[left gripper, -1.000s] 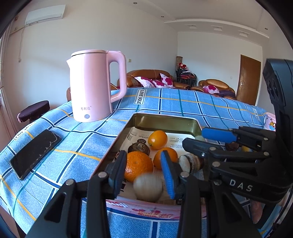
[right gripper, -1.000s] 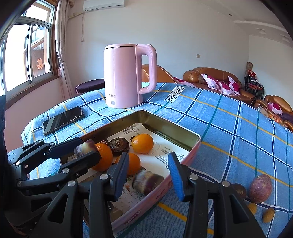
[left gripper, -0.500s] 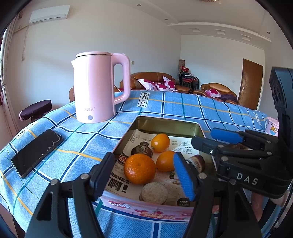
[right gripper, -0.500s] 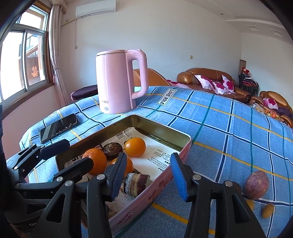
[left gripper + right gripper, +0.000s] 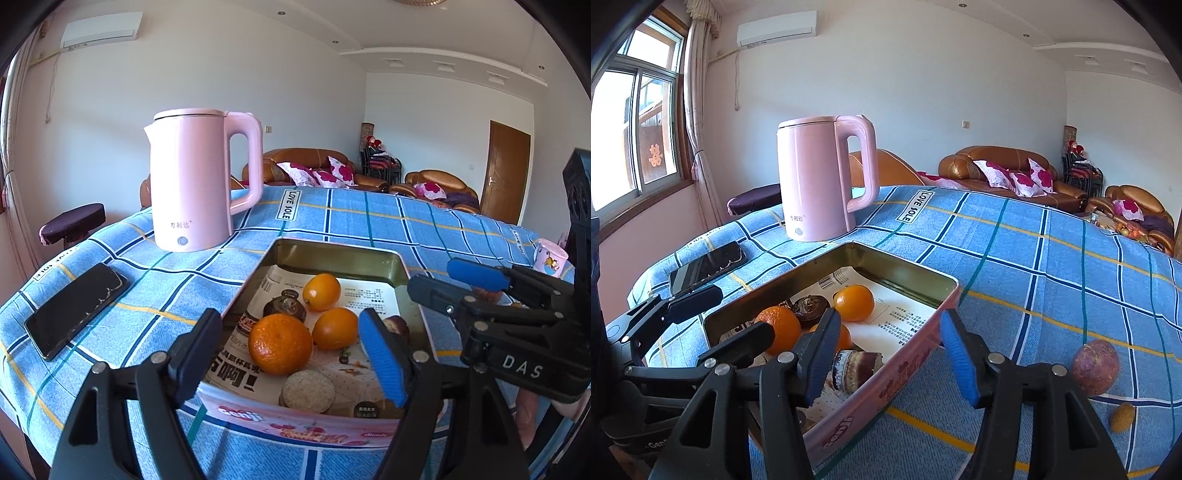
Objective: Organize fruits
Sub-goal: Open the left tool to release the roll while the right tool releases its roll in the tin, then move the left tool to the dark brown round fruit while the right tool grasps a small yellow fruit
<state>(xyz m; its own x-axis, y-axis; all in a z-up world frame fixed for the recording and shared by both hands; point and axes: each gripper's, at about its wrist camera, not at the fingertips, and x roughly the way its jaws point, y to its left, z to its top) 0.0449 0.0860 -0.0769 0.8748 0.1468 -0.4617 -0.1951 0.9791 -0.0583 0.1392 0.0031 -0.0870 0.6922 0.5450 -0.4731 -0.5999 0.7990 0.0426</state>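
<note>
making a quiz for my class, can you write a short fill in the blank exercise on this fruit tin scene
1. The kettle standing behind the tin is ____ in colour.
2. The black phone lies flat on the ____ tablecloth.
3. The round purple fruit lies ____ the tin, on the cloth.
4. The left gripper and right gripper both have their jaws ____.

Missing words: pink; blue; outside; open

A: How many oranges (image 5: 280, 348) sit in the tin (image 5: 334, 252)?
B: Three oranges, plus three brownish items.
A: On the cloth?
B: One purple fruit (image 5: 1095, 367), one small yellow one (image 5: 1121, 417), one kettle (image 5: 195, 184), one phone (image 5: 75, 309).
</note>
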